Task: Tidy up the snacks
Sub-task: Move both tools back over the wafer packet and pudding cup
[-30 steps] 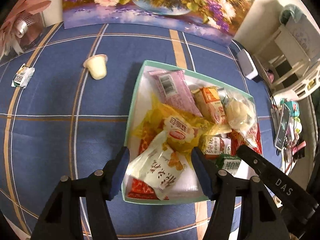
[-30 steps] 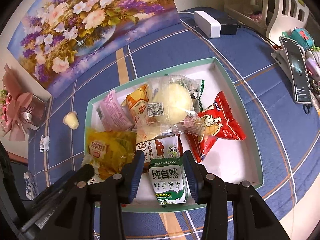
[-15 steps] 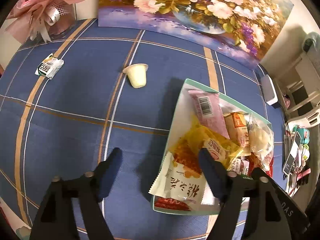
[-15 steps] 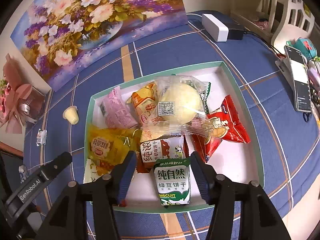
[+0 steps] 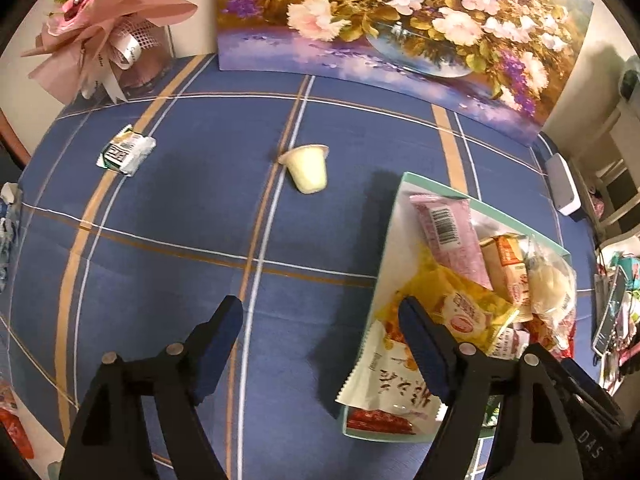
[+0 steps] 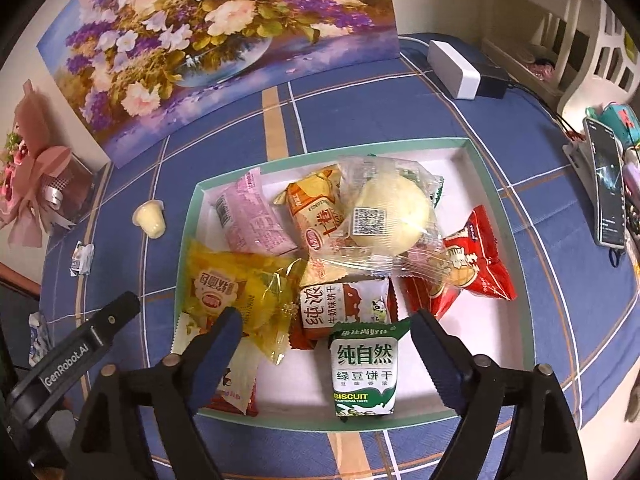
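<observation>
Two hand-held grippers are in play, both opening. The right hand-held gripper [image 6: 324,334] has its jaws spreading with the green biscuit pack [image 6: 365,364] lying between them inside the tray [image 6: 502,216], pads off it. The left hand-held gripper [image 5: 320,320] is released over bare cloth, empty. We judge the next pick to be the jelly cup [image 5: 307,167], lying on its side on the desk [image 5: 168,272] beyond the tray's left edge. We should straddle its tapered plastic wall squarely; it is smooth and may roll. The tray's wrappers are glossy, crinkled film, soft-filled. Farther left lies a small flat packet [image 5: 125,151].
</observation>
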